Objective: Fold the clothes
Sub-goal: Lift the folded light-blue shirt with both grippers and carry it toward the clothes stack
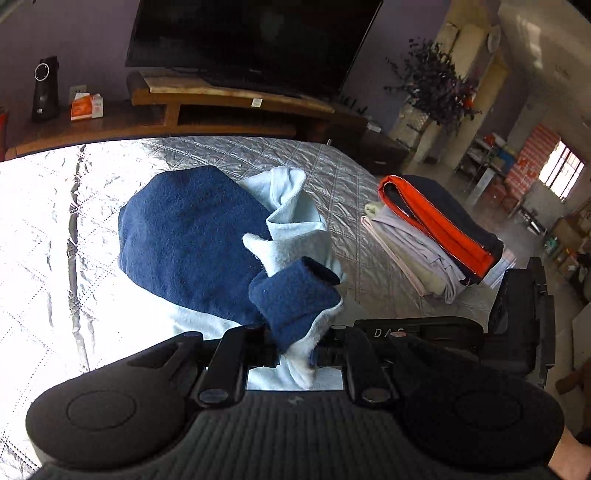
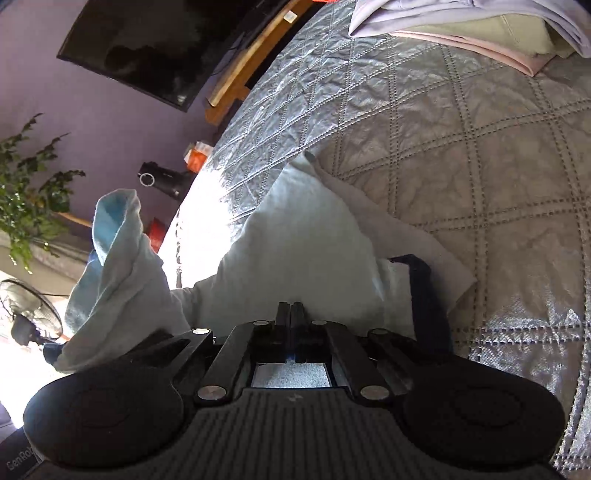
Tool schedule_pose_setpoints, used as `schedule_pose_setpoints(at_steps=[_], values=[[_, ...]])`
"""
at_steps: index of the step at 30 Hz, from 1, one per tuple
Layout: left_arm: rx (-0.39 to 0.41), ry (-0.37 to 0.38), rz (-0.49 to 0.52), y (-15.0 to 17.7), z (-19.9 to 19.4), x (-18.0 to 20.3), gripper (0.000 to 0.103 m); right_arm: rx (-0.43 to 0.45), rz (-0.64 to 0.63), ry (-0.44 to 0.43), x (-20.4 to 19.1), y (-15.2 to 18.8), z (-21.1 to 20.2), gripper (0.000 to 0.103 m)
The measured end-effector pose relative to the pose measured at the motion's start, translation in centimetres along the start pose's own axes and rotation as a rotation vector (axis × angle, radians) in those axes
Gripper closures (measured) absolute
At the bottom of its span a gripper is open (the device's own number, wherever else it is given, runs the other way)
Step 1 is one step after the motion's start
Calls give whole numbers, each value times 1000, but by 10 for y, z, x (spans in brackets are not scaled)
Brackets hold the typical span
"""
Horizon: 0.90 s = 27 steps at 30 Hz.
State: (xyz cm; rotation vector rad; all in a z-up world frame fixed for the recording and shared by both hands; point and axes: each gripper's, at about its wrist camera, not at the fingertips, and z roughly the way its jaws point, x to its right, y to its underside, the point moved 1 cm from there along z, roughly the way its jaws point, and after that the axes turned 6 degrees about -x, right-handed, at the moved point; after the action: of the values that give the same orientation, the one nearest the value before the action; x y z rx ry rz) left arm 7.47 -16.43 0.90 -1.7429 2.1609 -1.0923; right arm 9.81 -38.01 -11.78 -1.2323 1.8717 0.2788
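Observation:
A fleece garment, navy outside (image 1: 192, 240) and light blue inside (image 1: 295, 229), lies bunched on the quilted grey bedspread (image 1: 332, 173). My left gripper (image 1: 295, 350) is shut on its navy cuff and pale lining, held just above the bed. In the right wrist view the same garment shows its light blue side (image 2: 295, 236), with a navy edge (image 2: 424, 288) at the right. My right gripper (image 2: 291, 314) is shut on the pale fabric, and a sleeve (image 2: 118, 258) hangs up at the left.
A stack of folded clothes (image 1: 436, 236) with an orange-and-dark zip jacket on top sits on the bed's right side; it also shows in the right wrist view (image 2: 480, 29). A wooden TV stand (image 1: 221, 99) with a television is behind the bed. Bright sun glares on the bedspread's left.

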Motion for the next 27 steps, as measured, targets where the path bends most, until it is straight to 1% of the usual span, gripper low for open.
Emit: schedule_pose_setpoints(at_steps=[2,5,8,9,11,13,14,15,16,17,20,22,24,27], values=[[-15,12,-1,-1,9,5,91,1,-2,-1,1,0,3,103],[-23,35,-16,-5,16,11,91,-9,53,-39,9,-4,7,103],[-25,39,-11,-9,21,17,91,-16,46,-40,9,-6,8,103],[-29,43,-17,-10,24,17,91,-16,59,-44,10,-7,8,103],[-35,47,-28,-11,28,17,90,-2,131,-78,16,-8,6,103],[-55,66,-41,-11,35,17,90,69,215,-111,26,-10,-4,103],[-66,76,-47,-11,39,17,90,104,234,-112,29,-12,-9,103],[-80,95,-57,-9,43,16,88,133,232,-100,30,-14,-13,102],[-95,115,-68,-8,47,15,88,163,224,-84,30,-16,-17,98],[-104,116,-72,-5,52,15,88,200,205,-62,28,-18,-22,95],[-105,121,-87,1,61,15,86,289,170,-44,26,-23,-33,94],[-93,144,-109,2,64,15,79,340,167,-14,28,-25,-40,94],[-77,173,-102,-1,65,19,65,401,157,7,29,-26,-50,94],[-63,192,-75,-5,64,28,58,495,112,35,27,-28,-66,94]])
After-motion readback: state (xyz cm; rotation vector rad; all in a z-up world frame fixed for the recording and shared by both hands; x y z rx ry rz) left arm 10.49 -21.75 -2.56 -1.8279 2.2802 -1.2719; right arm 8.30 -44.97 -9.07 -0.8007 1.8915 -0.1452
